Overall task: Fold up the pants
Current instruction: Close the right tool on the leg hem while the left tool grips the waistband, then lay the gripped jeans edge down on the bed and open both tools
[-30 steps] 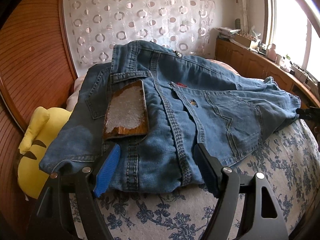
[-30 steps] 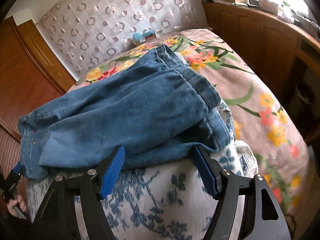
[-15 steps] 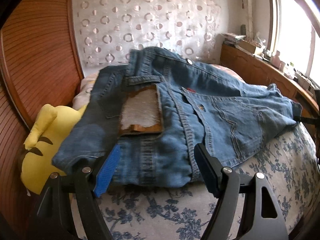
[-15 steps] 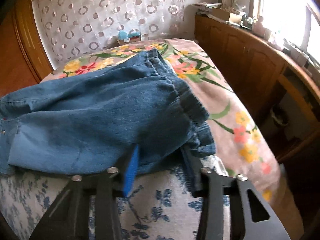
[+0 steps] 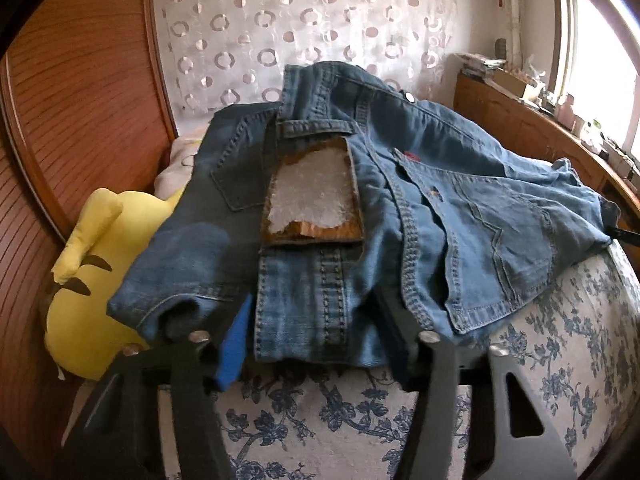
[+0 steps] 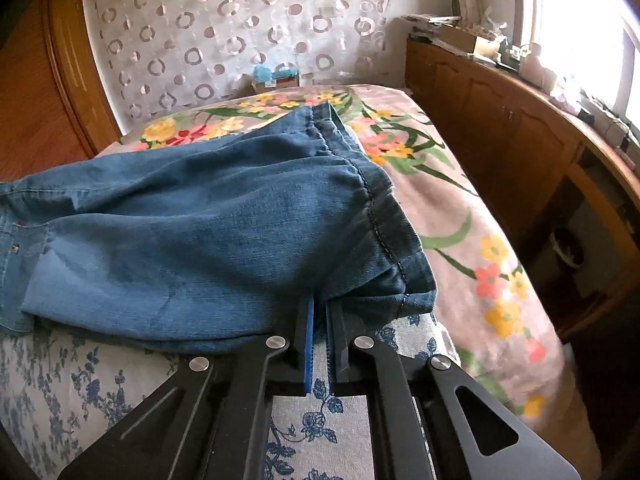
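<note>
Since the earlier frame, the right gripper (image 6: 319, 312) has gone from wide apart to clamped on the near edge of the pants (image 6: 208, 240), by the leg hems. A thin fold of denim sits pinched between its pads. The left gripper (image 5: 316, 320) has narrowed from its wide stance, and its jaws are closing around the waistband end of the pants (image 5: 360, 208); the pads flank the denim, and contact is not clear. A worn leather patch (image 5: 312, 196) lies just beyond this gripper. The pants lie folded across a blue floral cushion (image 5: 560, 360). A yellow plush toy (image 5: 84, 280) sits to the left. A flowered bedspread (image 6: 460, 220) extends past the hems.
</note>
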Demonstrator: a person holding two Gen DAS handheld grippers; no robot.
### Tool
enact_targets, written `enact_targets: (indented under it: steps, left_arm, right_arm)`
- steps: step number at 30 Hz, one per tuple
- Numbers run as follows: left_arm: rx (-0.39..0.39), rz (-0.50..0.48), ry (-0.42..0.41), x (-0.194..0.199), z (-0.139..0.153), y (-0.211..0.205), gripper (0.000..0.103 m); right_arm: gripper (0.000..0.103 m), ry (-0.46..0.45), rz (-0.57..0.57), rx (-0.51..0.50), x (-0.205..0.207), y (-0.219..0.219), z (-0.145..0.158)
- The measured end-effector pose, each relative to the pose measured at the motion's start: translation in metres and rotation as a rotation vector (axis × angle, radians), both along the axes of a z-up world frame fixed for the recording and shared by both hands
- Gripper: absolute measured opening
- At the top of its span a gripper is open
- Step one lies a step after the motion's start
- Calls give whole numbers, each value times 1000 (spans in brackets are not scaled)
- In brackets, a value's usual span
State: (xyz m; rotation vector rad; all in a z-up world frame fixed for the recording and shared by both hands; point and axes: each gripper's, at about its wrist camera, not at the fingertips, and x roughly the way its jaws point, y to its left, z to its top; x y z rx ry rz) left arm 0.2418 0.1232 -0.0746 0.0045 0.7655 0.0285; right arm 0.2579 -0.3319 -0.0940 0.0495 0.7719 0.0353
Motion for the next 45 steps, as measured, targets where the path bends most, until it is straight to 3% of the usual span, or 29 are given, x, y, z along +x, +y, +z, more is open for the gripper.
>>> enact_targets:
  steps: [3,9,17,33,41,45]
  left_arm:
    - [20,1,-19,-3,4,-2,30]
    - [52,-11,-67,-12,21,-9,13]
    - [69,1,-155,-27,57,-10,10]
    - [50,-27,-252,-96,91,-15,7]
    - [48,-38,-263,-150,95,-16,7]
    - [30,-37,-217,-166,80,-17,7]
  right_arm:
    - [3,-10,9,-2,-1,-5,6]
    - [3,-59,15,-3,-10,-2,18]
    - [2,-128,34,-17,-30,-1,32]
    - [2,-237,43,-30,-116,-15,40]
    - [2,-266,55,-19,-173,-30,33]
    - [2,-247,68,-2,-197,-35,21]
